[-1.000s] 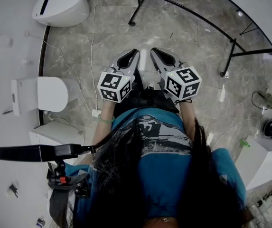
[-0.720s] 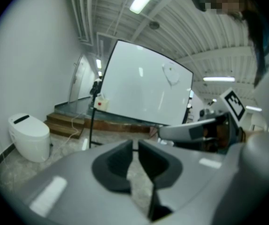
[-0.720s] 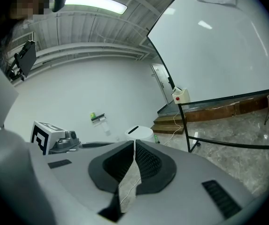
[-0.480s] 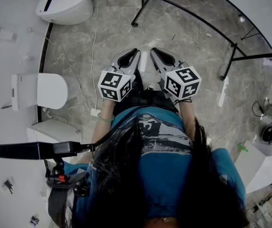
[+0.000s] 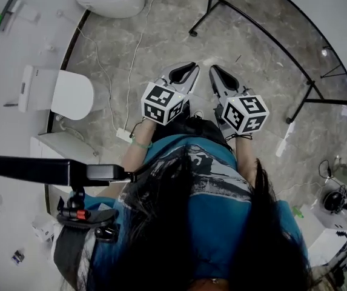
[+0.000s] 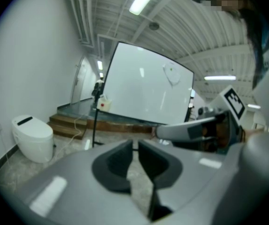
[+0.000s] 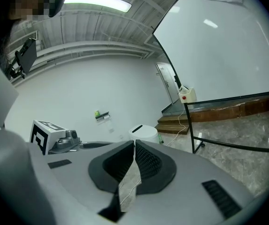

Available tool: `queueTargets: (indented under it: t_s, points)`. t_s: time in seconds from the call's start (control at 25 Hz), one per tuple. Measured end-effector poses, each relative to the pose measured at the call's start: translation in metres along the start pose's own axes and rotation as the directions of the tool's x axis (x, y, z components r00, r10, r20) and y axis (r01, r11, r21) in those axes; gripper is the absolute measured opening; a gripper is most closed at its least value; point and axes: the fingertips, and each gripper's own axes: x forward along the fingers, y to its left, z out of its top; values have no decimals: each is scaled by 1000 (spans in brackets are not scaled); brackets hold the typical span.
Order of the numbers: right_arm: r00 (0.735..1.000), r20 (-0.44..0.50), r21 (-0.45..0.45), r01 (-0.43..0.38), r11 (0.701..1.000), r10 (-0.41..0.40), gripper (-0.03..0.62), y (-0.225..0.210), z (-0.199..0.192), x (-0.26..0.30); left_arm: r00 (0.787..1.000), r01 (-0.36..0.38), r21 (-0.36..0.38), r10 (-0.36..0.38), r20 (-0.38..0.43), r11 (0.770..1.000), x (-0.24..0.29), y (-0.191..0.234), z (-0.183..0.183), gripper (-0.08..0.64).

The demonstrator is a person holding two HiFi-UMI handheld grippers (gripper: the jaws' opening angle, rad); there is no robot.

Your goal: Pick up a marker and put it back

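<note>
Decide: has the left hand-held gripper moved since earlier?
No: the left hand-held gripper keeps its gap from the black metal stand foot; the camera shifted.

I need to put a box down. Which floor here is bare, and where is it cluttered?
Bare marble floor lies ahead, between the toilets at left and the black stand at right. Cluttered: the lower right corner, with gear; white cables cross the floor beside the toilets.
</note>
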Motion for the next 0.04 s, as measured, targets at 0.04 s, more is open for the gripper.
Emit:
queueTargets:
  t_s: [0.04]
  points:
    - [1000, 0, 0, 2, 1000, -2, 18, 2, 0, 1, 1000, 3, 1, -3, -1, 1000, -1, 1, 0, 31]
